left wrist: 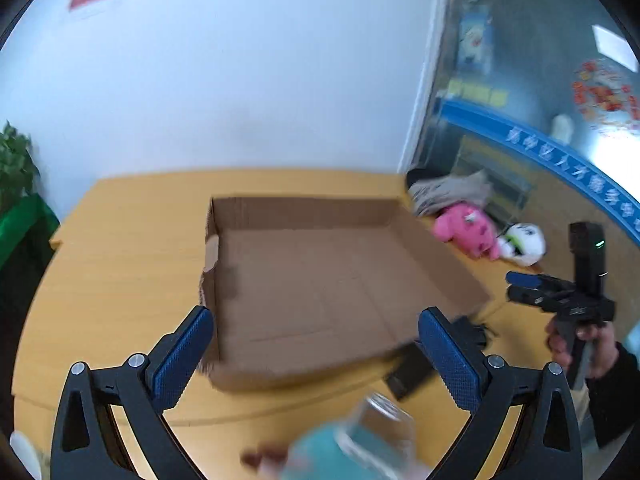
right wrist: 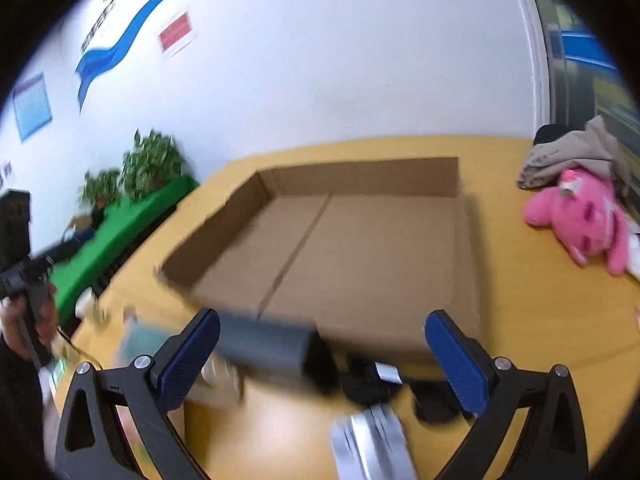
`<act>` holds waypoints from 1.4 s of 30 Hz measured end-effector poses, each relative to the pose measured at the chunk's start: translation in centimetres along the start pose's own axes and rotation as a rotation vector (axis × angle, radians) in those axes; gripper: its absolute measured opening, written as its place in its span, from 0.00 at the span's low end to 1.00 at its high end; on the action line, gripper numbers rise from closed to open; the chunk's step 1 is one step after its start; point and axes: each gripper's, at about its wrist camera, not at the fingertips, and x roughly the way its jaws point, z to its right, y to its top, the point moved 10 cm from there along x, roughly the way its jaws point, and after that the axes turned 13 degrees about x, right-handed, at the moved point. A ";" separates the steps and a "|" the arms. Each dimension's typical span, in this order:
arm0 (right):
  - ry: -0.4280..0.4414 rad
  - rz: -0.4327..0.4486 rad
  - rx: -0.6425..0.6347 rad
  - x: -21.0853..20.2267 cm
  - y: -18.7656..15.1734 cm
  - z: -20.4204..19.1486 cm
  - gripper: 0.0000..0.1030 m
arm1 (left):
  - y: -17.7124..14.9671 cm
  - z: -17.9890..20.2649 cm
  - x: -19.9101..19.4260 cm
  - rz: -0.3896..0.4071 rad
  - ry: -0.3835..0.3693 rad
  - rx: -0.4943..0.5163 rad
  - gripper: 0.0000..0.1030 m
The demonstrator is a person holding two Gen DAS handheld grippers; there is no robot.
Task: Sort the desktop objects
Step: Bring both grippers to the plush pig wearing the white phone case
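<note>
- Left wrist view: the left gripper [left wrist: 316,354] hangs spread wide over the near edge of the box [left wrist: 328,280], holding nothing. A blurred bottle [left wrist: 360,440] lies just below it on the table [left wrist: 120,240], near the box, probably a first pick. Right of the box, the right gripper [left wrist: 520,286] hovers in a hand [left wrist: 580,344]; its spread cannot be told here. A pink toy [left wrist: 468,228] lies beyond the box's far right corner.
- Right wrist view: the right gripper [right wrist: 322,352] is also wide open and empty at the box [right wrist: 360,248] front. A dark block [right wrist: 264,348] and a silver item [right wrist: 372,440] sit just before the box, waiting. The box looks empty, likely set centrally as the bin.
</note>
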 end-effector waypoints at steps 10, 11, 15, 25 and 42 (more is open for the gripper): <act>-0.190 -0.134 0.157 7.5 -1.9 6.9 0.86 | -8.4 3.8 14.2 -0.408 0.083 0.050 0.96; -0.177 -0.139 0.158 7.1 -2.0 7.2 0.86 | -8.4 3.3 13.9 -0.433 0.091 0.032 0.97; -0.208 -0.133 0.114 6.0 -3.2 7.1 0.86 | -9.1 4.8 14.3 -0.436 0.071 0.029 0.97; -0.390 -0.003 0.006 1.6 -4.8 3.0 0.88 | -4.1 5.0 9.0 -0.121 0.195 -0.037 1.00; -0.279 0.081 -0.092 -3.3 -5.9 -2.6 0.85 | -1.2 7.2 3.6 0.040 0.173 -0.140 0.99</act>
